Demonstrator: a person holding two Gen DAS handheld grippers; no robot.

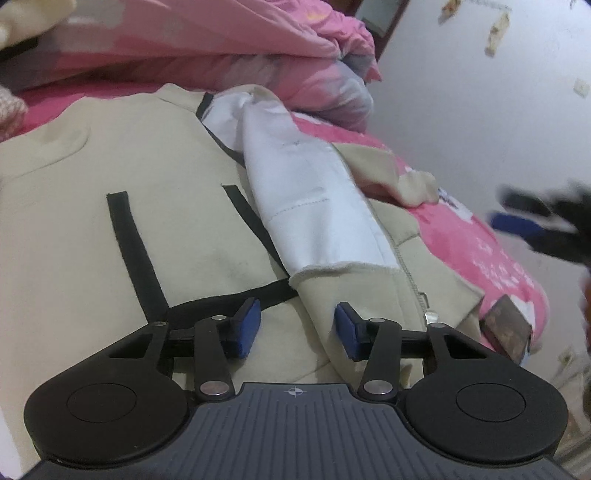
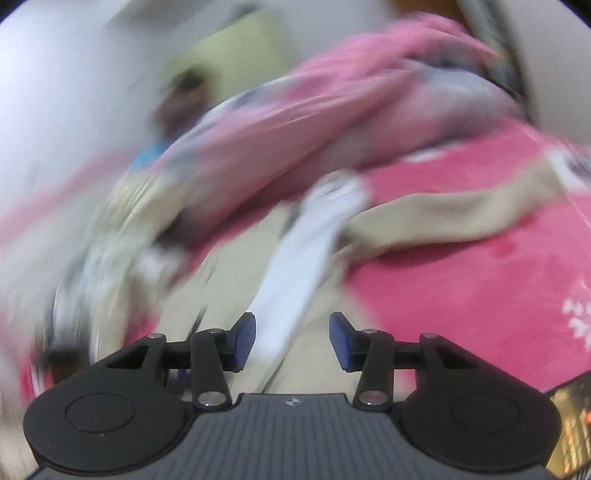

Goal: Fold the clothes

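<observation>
A beige jacket (image 1: 122,192) with black stripes lies spread on a pink bed sheet (image 1: 491,251). Its right front panel is turned back, so the white lining (image 1: 306,199) shows. My left gripper (image 1: 297,328) hovers open just above the jacket's hem, the folded edge between its blue pads with no grip on it. The right gripper (image 1: 546,229) shows as a dark blur at the far right. In the right wrist view, heavily blurred, my right gripper (image 2: 291,339) is open above the jacket (image 2: 229,280), with the white lining (image 2: 295,266) ahead and a beige sleeve (image 2: 443,214) stretching right.
A heaped pink quilt (image 1: 258,44) lies behind the jacket. A white wall (image 1: 480,92) stands to the right of the bed. A dark brown bed corner (image 1: 506,328) pokes out at the sheet's edge. A cream-coloured item (image 1: 22,22) sits at top left.
</observation>
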